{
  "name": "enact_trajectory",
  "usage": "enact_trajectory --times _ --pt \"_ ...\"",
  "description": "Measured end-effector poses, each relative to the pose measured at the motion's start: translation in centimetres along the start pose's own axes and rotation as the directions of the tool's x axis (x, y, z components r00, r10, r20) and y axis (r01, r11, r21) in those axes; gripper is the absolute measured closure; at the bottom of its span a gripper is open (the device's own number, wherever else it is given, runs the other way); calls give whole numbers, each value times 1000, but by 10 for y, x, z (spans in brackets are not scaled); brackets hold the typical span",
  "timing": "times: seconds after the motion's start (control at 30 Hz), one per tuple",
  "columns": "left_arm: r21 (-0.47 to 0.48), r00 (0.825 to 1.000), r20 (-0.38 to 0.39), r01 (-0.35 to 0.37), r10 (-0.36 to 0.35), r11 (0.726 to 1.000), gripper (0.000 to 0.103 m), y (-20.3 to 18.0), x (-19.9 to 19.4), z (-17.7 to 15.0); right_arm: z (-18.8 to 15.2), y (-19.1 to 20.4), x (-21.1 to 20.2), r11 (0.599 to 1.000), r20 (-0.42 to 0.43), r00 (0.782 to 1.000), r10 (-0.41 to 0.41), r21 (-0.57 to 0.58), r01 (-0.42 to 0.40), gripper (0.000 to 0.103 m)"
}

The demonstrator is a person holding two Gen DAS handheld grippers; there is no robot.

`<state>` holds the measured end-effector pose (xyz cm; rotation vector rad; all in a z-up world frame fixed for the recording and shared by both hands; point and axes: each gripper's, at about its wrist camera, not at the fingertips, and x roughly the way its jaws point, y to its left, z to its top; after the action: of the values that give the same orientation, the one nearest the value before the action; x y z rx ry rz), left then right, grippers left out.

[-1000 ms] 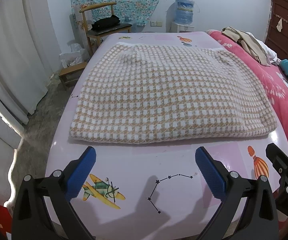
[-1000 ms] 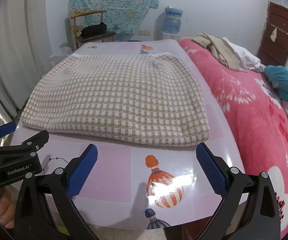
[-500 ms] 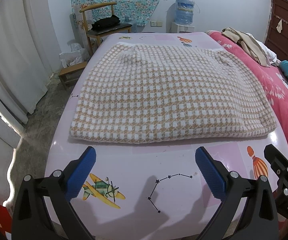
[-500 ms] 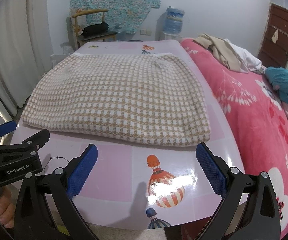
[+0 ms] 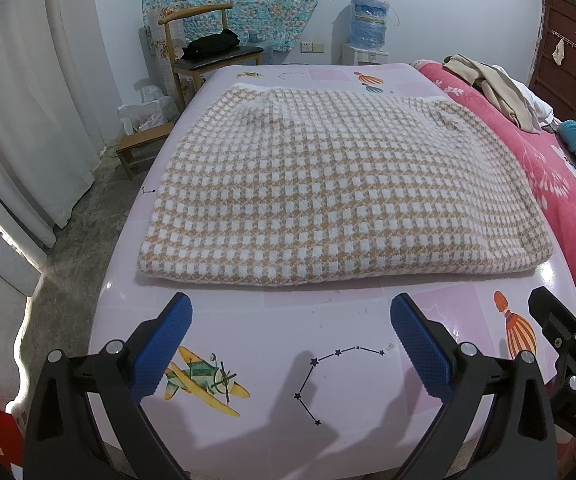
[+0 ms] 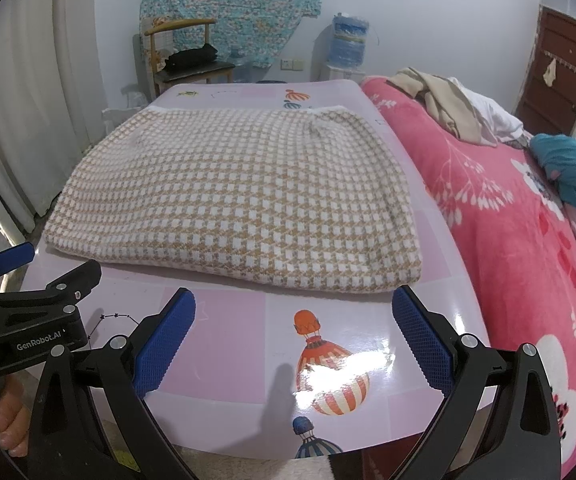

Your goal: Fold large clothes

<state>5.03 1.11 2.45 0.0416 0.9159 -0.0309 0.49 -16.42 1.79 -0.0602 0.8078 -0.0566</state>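
Both my claws are wide, holding nothing. Left gripper hovers over bare pink table, pads short of the sweater's near edge. Right gripper same story, its right pad tip just beside the sweater's near right corner, not touching as far as I can tell. In the right view the left gripper sits at the far left, side on, roughly level with mine.

Sweater: tan-and-white check knit, lying flat on the table, filling most of it. Near edge is thick and rounded, reads as a fold already made, at least two layers. Sleeves not visible, likely tucked inside. Can't confirm.

Step, my read: between folds. Rectangle is formed, both claws are staged at the near edge, nothing gripped. Probably one more fold to go to halve it, either near edge to far edge or side to side.

Next move needs:
- Come forward and low, lower finger sliding under the full stack at each near corner. Catch all layers, or the top one peels off and the fold opens.
- Close both together, lift evenly, carry in parallel so the edge lands square.
- Knit is thick and soft: it will sag between the grips, so keep it taut.
- Table is glossy, the whole stack may slide when pushed instead of letting a finger under.

Bed with red blanket touches the table's right side; loose clothes lie on it, well apart from the work.
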Motion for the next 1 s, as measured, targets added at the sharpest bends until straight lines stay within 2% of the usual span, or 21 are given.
enact_trajectory --times 1.0 --pt "1 1000 0 2 -2 1000 5 0 -1 0 0 3 0 1000 -3 1000 -1 -6 1 8"
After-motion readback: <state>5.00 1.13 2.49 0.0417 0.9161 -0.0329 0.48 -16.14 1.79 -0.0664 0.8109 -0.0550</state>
